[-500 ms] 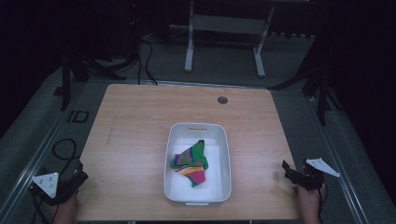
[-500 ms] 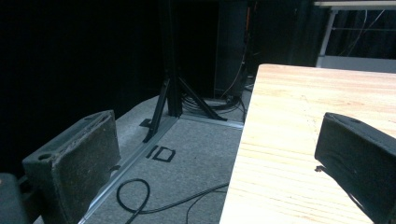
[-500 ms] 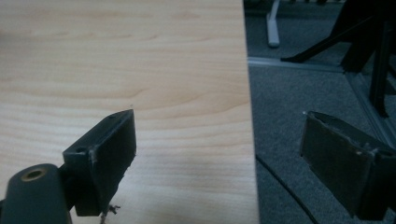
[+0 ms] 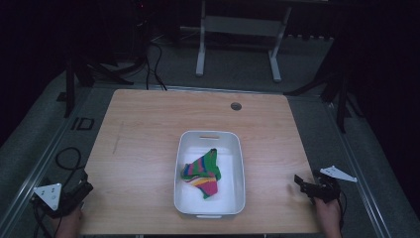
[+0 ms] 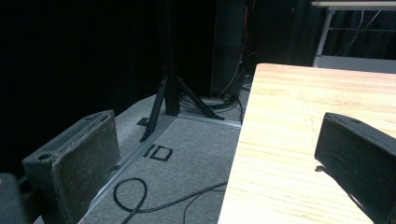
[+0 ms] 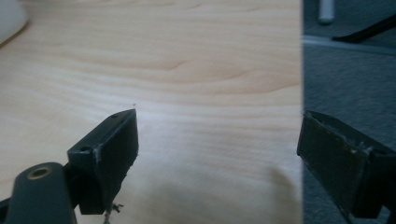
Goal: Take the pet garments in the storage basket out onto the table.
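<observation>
We hold both tools at the near corners of the light wooden surface [image 4: 148,129], and against the high view half a second earlier nothing has shifted: tools, tub and cloth lie as they did. We read this as a ready position, with no reach begun.

The left tool [image 4: 81,191] sits at the near left corner, over the edge of the surface. In the left gripper view its two black jaws stand wide apart, with the grey floor and a black cable [image 5: 154,198] between them and nothing gripped.

The right tool [image 4: 300,182] sits at the near right corner, pointing inward. In the right gripper view its jaws also stand wide, bare wood beneath them, nothing held.

The multicoloured striped cloth [image 4: 203,172], green, pink, yellow and blue, lies crumpled inside the white rectangular plastic tub [image 4: 237,163] at the middle of the near half of the surface, well apart from both tools.

Since nothing has moved, we judge that the work on the cloth is not yet started; either tool must travel inward to the tub.
</observation>
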`<state>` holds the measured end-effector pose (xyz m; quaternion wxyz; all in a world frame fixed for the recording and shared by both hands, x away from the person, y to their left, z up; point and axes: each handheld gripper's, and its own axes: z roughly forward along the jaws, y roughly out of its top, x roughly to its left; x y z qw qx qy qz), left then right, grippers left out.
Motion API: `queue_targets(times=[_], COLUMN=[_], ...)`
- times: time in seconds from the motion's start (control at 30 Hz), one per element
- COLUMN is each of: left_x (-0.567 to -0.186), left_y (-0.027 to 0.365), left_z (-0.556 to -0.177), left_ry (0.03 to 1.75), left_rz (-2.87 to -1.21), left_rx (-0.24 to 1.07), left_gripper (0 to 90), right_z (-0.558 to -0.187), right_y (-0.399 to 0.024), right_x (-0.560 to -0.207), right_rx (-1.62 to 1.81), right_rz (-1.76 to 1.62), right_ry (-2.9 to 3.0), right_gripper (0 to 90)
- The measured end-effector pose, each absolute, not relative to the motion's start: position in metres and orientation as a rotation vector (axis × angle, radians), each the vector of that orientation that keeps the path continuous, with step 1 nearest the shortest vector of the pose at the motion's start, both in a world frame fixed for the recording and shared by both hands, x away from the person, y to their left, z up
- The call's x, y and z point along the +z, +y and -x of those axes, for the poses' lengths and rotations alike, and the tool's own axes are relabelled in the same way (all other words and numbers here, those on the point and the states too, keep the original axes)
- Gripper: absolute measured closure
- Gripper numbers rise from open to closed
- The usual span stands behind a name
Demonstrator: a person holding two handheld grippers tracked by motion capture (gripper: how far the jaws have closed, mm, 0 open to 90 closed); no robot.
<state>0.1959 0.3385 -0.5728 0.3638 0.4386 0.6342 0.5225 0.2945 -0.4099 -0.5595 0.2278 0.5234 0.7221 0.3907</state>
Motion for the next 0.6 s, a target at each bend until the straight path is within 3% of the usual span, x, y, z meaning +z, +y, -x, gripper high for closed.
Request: queue_targets(times=[0.6], left_x=[-0.573], left_y=[0.338], left_z=[-0.196], left_ry=[1.624], left_rz=[-1.138], left_rx=[1.351], left_gripper=[0.4], right_z=[-0.296], right_y=[-0.399], right_x=[-0.548], right_rx=[1.117], right_rz=[-1.224], right_ry=[2.311], right_gripper=[14.1])
